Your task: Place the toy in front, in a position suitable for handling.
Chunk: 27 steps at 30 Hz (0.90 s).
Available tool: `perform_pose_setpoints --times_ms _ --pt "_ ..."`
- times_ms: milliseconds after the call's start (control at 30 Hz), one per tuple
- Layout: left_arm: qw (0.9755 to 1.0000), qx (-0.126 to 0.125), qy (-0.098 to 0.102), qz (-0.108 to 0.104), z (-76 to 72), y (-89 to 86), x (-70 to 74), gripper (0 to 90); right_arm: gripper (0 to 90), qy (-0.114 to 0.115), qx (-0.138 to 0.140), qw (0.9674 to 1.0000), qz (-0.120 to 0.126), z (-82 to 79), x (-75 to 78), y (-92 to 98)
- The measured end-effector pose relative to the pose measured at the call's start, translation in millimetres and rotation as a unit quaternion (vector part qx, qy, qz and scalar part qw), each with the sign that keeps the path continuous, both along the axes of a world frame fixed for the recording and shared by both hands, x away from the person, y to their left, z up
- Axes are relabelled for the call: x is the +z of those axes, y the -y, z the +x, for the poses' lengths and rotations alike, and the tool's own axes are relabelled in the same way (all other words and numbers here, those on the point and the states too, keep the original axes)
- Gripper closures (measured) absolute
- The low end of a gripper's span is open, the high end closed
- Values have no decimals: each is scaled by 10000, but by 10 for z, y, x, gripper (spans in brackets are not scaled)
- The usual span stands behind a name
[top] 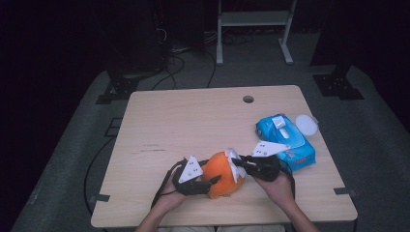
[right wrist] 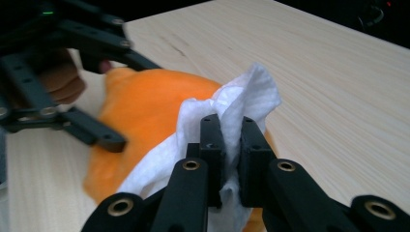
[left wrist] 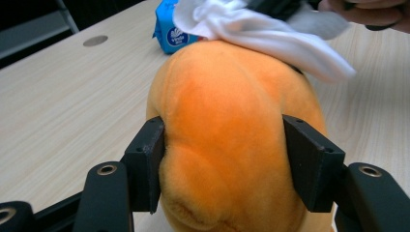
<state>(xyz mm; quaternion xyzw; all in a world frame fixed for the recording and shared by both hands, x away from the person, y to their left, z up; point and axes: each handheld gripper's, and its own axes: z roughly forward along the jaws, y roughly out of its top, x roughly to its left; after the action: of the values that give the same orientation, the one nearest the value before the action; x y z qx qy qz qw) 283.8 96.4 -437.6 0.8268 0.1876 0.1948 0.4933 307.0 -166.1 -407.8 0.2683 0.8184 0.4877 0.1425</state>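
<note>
From the high view, a person's forearms come in from the bottom edge and meet over the near middle of the pale wooden desk (top: 193,121). The left gripper (top: 205,183) lies low, pointing to the right, its fingers closed on the near-left side of an orange plush toy (top: 221,171) that rests on the desk. The right hand (top: 278,186) holds the right gripper (top: 240,162) pointing left, with a white wipe (top: 237,166) at its tip against the toy's right side. Just beyond the right gripper lies a blue wipes pack (top: 290,140), and a small white lid (top: 306,124) sits near the desk's right edge beside it.

In the left gripper view, the two black fingers (left wrist: 146,162) press into the plush toy (left wrist: 227,145) from either side, denting its fabric. The white wipe (left wrist: 270,36) is draped on the toy's top, and the blue pack (left wrist: 169,29) lies behind it.

In the right gripper view, the fingers (right wrist: 212,140) stand nearly together, pinching a fold of the white wipe (right wrist: 241,104), which hangs down over the orange toy (right wrist: 145,106). The left gripper (right wrist: 113,94) reaches in from the left, straddling the toy.
</note>
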Motion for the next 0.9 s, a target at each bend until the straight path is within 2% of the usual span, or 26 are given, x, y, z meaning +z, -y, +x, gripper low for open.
perform_pose_setpoints --times_ms 67,133,233,333,367,400,433,500,567,667,700,767,833,900 --pt "9999 -41 102 74 -23 28 5 384 824 -5 -214 9998 -41 48 -23 61" --pt "9998 -68 152 81 -40 51 3 381 824 -173 -303 9994 30 83 -41 113" --pt "9997 -97 175 112 -48 51 -4 379 823 -121 -283 9995 -40 60 -29 80" --pt "9997 -128 155 103 -52 30 -8 366 823 3 -100 9999 -23 6 -1 11" --pt "9998 -124 96 89 -40 15 0 347 823 43 -76 9999 -64 -3 3 -2" --pt "10000 -80 -28 2 -9 -9 13 241 823 -6 -53 10000 -38 1 -3 2" --pt "9999 -46 -105 -75 11 -26 17 241 823 -6 -53 10000 -38 1 -3 2" --pt "9992 38 -329 -216 62 -69 18 175 823 -27 -41 10000 -72 -2 -12 2" --pt "9972 162 -634 -352 117 -104 -12 107 823 -33 2 10000 -61 -3 -22 1" --pt "9912 103 -1169 -618 186 -135 -76 117 823 -59 22 10000 -45 -2 -31 0" --pt "9907 75 -1185 -662 186 -128 -92 181 823 -68 18 10000 -35 0 -30 -4" --pt "9941 99 -949 -524 146 -100 -76 301 824 -29 -25 10000 -61 -1 -26 -18" --pt "9982 146 -485 -334 83 -60 -32 369 823 -46 -69 10000 -13 2 -20 -16" --pt "9994 263 69 -197 20 -22 7 397 824 -40 -124 9999 41 2 1 -6"
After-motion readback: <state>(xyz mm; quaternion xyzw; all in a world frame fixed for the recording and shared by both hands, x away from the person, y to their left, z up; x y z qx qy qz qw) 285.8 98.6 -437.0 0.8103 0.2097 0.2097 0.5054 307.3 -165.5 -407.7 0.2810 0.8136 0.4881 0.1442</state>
